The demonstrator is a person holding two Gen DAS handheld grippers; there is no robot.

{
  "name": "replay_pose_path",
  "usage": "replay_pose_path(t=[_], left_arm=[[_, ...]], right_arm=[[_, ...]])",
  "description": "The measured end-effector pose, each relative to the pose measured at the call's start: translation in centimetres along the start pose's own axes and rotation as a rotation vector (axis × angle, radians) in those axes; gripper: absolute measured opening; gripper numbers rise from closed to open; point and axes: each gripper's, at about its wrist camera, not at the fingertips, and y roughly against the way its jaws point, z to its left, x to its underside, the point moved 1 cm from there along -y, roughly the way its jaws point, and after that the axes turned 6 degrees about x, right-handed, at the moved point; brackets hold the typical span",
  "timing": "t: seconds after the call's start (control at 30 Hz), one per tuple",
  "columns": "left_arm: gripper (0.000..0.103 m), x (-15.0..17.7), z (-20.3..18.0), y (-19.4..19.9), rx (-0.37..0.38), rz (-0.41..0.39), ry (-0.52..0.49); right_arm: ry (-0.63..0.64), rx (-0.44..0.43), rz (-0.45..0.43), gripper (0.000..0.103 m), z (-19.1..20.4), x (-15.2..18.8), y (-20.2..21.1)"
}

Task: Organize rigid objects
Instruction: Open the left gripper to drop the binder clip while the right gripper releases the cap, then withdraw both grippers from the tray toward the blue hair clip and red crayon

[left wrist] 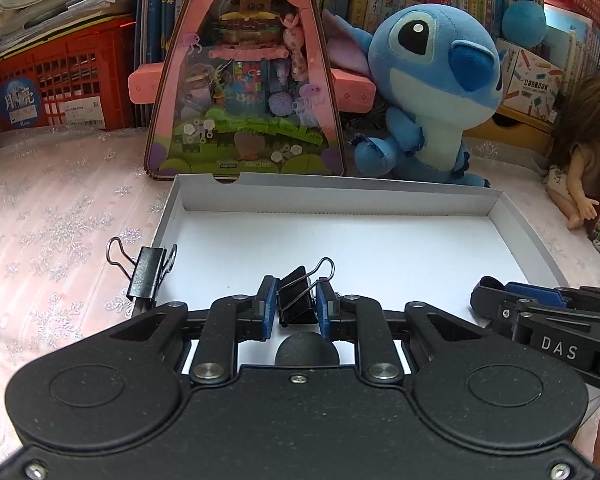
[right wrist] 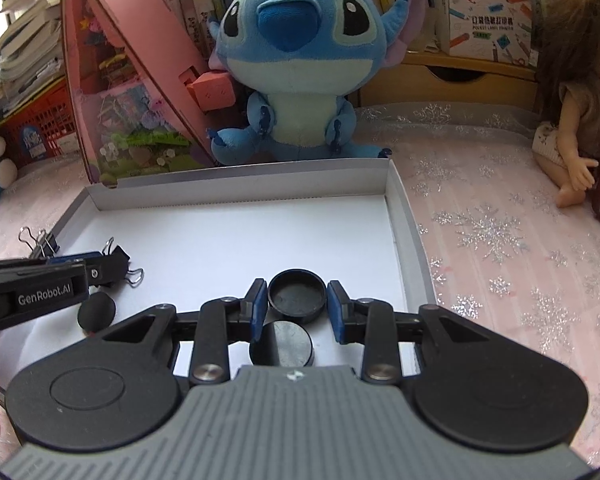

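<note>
My left gripper (left wrist: 297, 304) is shut on a black binder clip (left wrist: 298, 300) and holds it over the near part of a white shallow box (left wrist: 380, 240). A second binder clip (left wrist: 146, 272) stands on the box's left rim. A black round cap (left wrist: 307, 349) lies in the box under my left gripper. My right gripper (right wrist: 298, 306) has its blue pads around a black round lid (right wrist: 297, 295), hollow side up, over the box (right wrist: 240, 236). Another black disc (right wrist: 282, 343) lies below it. A third black cap (right wrist: 96, 312) lies at the left, near the left gripper (right wrist: 100, 266) and its clip.
A blue plush toy (left wrist: 432, 92) and a pink triangular toy box (left wrist: 246, 80) stand behind the white box. A doll (left wrist: 580, 160) sits at the right. A red crate (left wrist: 56, 84) and shelved books are at the back. The table has a pink snowflake cloth (left wrist: 52, 220).
</note>
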Motion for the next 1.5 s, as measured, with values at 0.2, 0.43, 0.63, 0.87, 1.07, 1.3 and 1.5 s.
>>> replay_pose_path(t=[0.2, 0.43, 0.63, 0.87, 1.07, 1.3, 1.5], left_arm=[[0.02, 0.2, -0.1, -0.2, -0.003, -0.004, -0.009], [0.02, 0.2, -0.2, -0.2, -0.006, -0.01, -0.02], [0.023, 0.3, -0.4, 0.1, -0.01, -0.008, -0.029], [0.038, 0.4, -0.7, 1.7, -0.01, -0.047, -0.053], [0.052, 0.8, -1.4, 4.5, -0.007, -0.104, -0.082], [0.057, 2.2, -1.9, 7.7, 0.014, -0.125, -0.115], [0.06, 3.8, -2.2, 10.2, 0.043, -0.146, -0.144]], right_arm=[[0.023, 0.011, -0.007, 0.038, 0.3, 0.1, -0.1], [0.032, 0.013, -0.016, 0.041, 0.4, 0.1, -0.1], [0.003, -0.001, -0.037, 0.056, 0.1, 0.3, 0.2], [0.007, 0.003, -0.083, 0.062, 0.3, 0.6, 1.5], [0.04, 0.007, -0.14, 0.07, 0.4, 0.9, 3.5], [0.074, 0.004, -0.201, 0.081, 0.2, 2.1, 6.3], [0.091, 0.006, -0.245, 0.085, 0.0, 3.2, 8.7]])
